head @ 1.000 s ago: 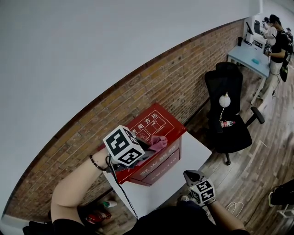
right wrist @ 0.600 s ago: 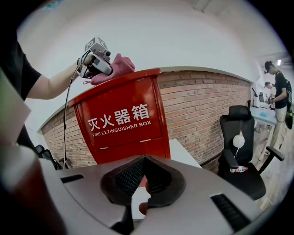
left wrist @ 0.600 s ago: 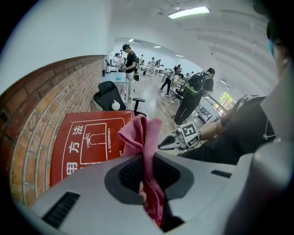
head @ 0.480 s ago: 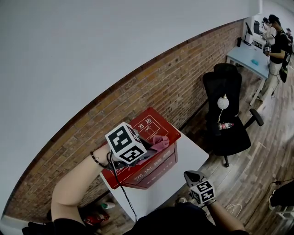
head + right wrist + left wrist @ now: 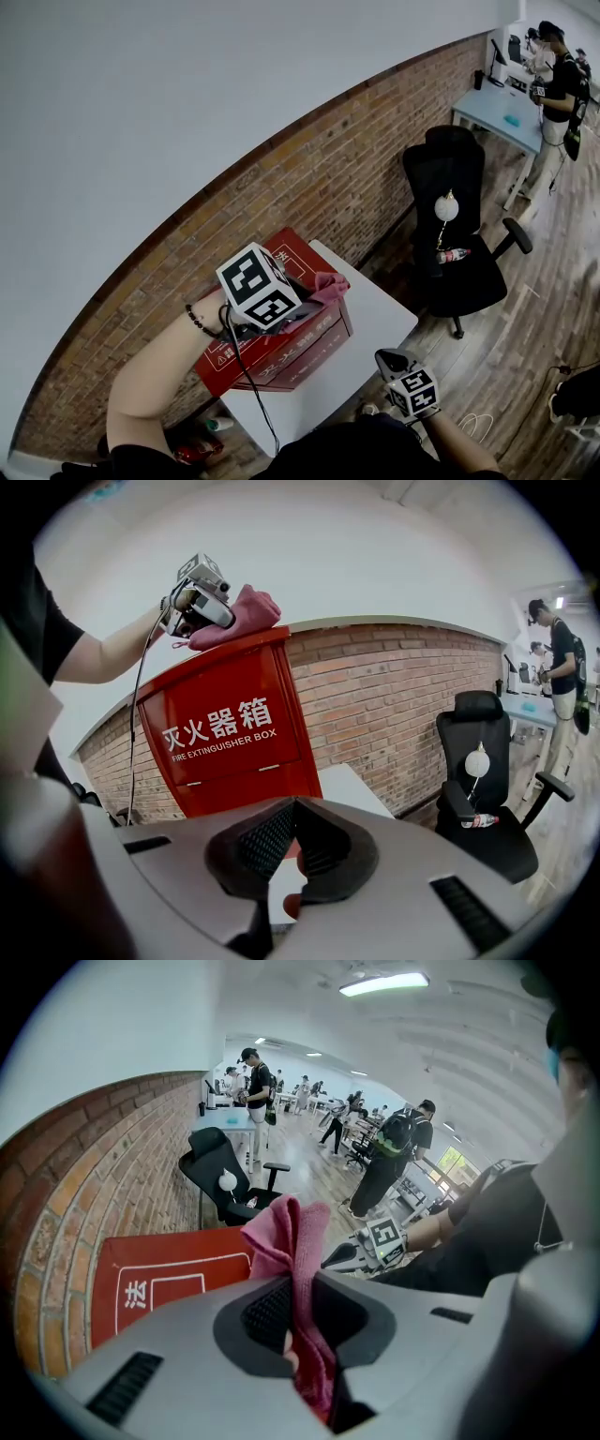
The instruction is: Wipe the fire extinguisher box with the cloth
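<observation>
Left gripper (image 5: 298, 1286) is clamped tight on a pink cloth (image 5: 292, 1232), pressing it to the red box's (image 5: 225, 728) top. Right gripper (image 5: 292, 808) hangs by the table (image 5: 377, 323), jaws seemingly together, empty.

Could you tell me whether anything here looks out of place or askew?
The box stands upright and looks undamaged; the left gripper holds the cloth on its top. Only a bottle lying on its side on the chair seat looks stray.

Left gripper (image 5: 300, 1283) extended, jaws pinching cloth (image 5: 286, 1232) — right gripper (image 5: 292, 808) low, jaws together.
</observation>
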The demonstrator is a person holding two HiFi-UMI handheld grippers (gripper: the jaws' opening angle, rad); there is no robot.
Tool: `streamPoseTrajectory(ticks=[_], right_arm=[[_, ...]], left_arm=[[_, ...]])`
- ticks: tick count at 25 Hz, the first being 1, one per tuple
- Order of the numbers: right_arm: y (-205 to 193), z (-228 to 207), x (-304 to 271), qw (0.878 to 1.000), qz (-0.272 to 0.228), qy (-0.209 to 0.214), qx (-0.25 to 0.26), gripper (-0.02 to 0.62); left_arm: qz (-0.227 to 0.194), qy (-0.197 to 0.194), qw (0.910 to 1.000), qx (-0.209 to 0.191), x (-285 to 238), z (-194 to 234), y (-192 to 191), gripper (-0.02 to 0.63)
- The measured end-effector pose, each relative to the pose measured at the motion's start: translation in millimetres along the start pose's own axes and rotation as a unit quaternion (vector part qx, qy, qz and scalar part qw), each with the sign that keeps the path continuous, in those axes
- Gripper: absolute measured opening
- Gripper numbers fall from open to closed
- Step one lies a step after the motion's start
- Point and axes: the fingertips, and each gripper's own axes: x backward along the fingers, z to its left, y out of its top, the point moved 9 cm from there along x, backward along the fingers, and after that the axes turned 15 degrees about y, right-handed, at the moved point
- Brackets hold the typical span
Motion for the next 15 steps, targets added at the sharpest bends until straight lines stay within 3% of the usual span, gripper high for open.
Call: streamPoseTrajectory(ticks=[9, 15], right_arm=[[-6, -14, 17, 1.000, -0.007, -0.004, -0.015, 0.020], [-12, -16, 28, 1.000, -0.009, 0.000, -0.018, 0.020]], left_arm=[[-0.008, 0.015, 0.9998, 0.007, -15, -1, 29, 0.055], [-0.041, 0.053, 0.9976, 0.019, -17, -8, 35, 0.055]])
